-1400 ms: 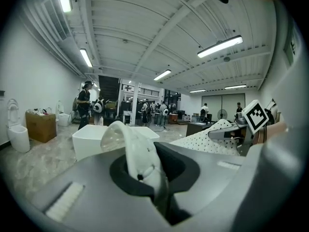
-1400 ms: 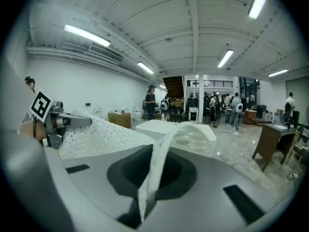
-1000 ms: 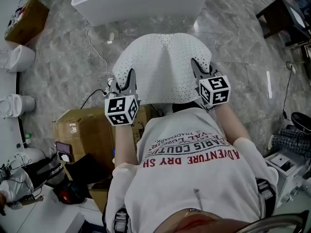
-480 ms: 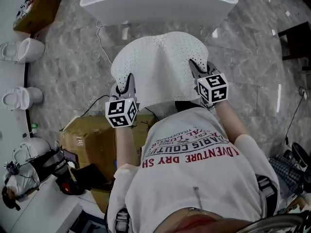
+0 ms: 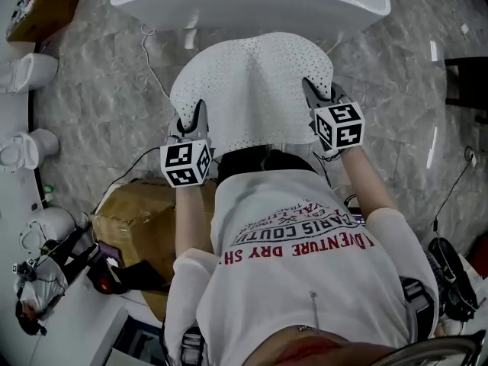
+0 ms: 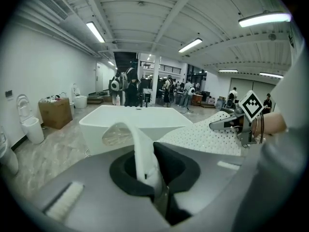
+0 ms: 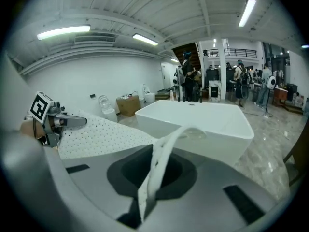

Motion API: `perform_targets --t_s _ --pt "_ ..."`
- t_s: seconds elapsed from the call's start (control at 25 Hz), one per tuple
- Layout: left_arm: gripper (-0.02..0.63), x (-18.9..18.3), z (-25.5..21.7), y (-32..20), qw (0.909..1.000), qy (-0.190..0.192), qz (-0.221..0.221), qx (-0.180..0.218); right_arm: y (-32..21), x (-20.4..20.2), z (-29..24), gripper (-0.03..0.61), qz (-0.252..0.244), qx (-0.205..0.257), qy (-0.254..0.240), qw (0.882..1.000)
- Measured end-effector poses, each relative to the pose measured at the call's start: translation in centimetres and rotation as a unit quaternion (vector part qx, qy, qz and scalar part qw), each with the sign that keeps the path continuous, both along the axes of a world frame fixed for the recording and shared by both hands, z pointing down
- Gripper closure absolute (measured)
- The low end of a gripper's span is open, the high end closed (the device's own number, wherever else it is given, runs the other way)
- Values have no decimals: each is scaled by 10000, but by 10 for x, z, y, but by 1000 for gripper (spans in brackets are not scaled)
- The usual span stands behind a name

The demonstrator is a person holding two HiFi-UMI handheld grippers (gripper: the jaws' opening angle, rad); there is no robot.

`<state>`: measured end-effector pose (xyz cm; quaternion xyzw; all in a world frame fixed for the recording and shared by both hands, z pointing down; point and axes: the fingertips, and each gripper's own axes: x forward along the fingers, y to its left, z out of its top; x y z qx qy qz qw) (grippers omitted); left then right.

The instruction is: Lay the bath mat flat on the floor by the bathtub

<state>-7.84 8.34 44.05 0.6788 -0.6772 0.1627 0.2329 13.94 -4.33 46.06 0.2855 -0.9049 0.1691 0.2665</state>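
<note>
My left gripper [image 5: 198, 117] and right gripper [image 5: 313, 91] each pinch the white perforated rubber bath mat [image 5: 252, 82], held mid-frame below the white bathtub [image 5: 252, 2]. I judge the next move is lowering it flat.

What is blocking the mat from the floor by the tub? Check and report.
Nothing visible sits on the floor between the mat and the bathtub. A thin white cord lies just left of the mat. The floor beneath the mat is hidden.
</note>
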Motion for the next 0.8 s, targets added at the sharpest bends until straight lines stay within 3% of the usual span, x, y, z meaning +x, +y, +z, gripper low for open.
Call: perform_targets --t_s 0.56,0.8 --pt "592 -123 145 -179 9910 348 1042 -759 -134 -95 124 560 1088 -882 775 9871" --pt "594 -152 225 -218 9892 365 1065 -940 -165 -120 203 560 1234 -1077 924 9822"
